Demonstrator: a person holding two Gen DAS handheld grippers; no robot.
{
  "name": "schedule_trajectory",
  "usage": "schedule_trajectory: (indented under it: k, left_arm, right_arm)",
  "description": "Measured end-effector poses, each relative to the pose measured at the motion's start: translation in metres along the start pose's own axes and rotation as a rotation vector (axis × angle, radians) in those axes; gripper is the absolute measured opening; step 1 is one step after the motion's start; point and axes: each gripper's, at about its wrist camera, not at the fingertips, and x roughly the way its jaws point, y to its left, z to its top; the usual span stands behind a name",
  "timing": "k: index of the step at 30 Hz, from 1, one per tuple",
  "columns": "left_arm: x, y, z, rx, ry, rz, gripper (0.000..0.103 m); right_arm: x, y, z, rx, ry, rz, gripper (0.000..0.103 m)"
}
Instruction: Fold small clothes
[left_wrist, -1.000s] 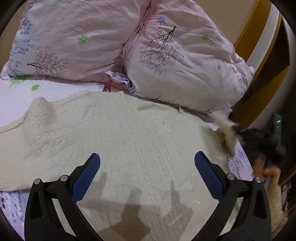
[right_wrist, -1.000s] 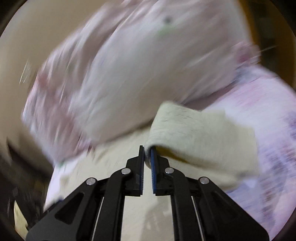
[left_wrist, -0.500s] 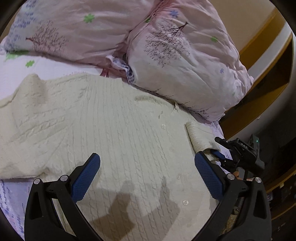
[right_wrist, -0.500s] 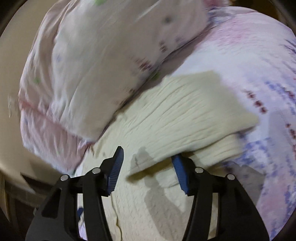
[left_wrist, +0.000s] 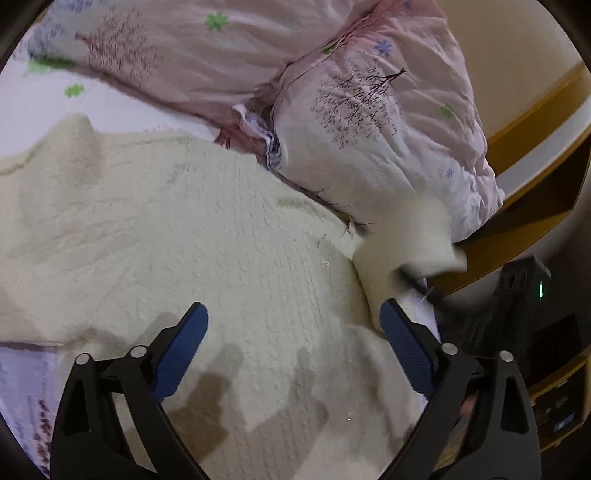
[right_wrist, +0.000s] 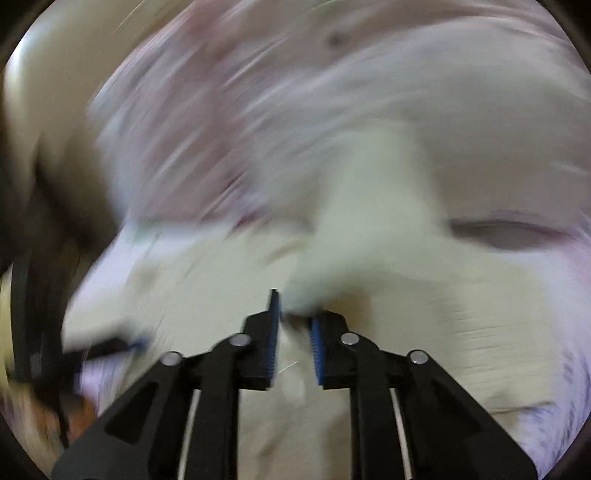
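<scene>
1. Left wrist view: my left gripper (left_wrist: 293, 334) hangs over the cream knit cardigan (left_wrist: 192, 251), its blue-padded jaws spread wide and nothing between them.
2. The cardigan lies spread across the bed sheet (left_wrist: 26, 373), which shows pale purple at the lower left. Small clear buttons (left_wrist: 325, 263) run down the knit.
3. Two pink pillows (left_wrist: 373, 122) printed with trees lie at the head of the bed, just beyond the cardigan's far edge; the nearer one touches the collar area.
4. At the right edge of the garment its sleeve (left_wrist: 413, 251) is raised off the bed and blurred, in front of the yellow wooden bed frame (left_wrist: 532, 206).
5. My right gripper (left_wrist: 517, 306) shows there only as a dark blurred shape, so this view does not tell how its jaws stand.
6. Right wrist view: heavily blurred. My right gripper (right_wrist: 293, 328) has its jaws drawn close, with a narrow gap between them, and a fold of the cream sleeve (right_wrist: 369, 236) is pinched at the tips.
7. The sleeve rises from the jaws toward the pillows (right_wrist: 258, 110); the cardigan body (right_wrist: 192, 280) lies below on the sheet (right_wrist: 554, 424).
</scene>
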Motion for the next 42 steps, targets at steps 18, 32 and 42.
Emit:
schedule_trajectory:
  k: [18,32,42]
  left_arm:
    - [0.063,0.000,0.015,-0.093,0.139,0.065,0.044]
    - [0.019,0.008,0.059,-0.027,-0.063,0.134,0.006]
    - [0.022,0.043,0.039,-0.040,-0.021,0.225,0.006]
  right_arm:
    - [-0.072,-0.130,-0.076,0.606,-0.007,0.089,0.059]
    - [-0.049,-0.144,-0.094,0.755,0.010,0.133,0.059]
    - [-0.061,-0.160,-0.088,0.753,-0.193,-0.193,0.006]
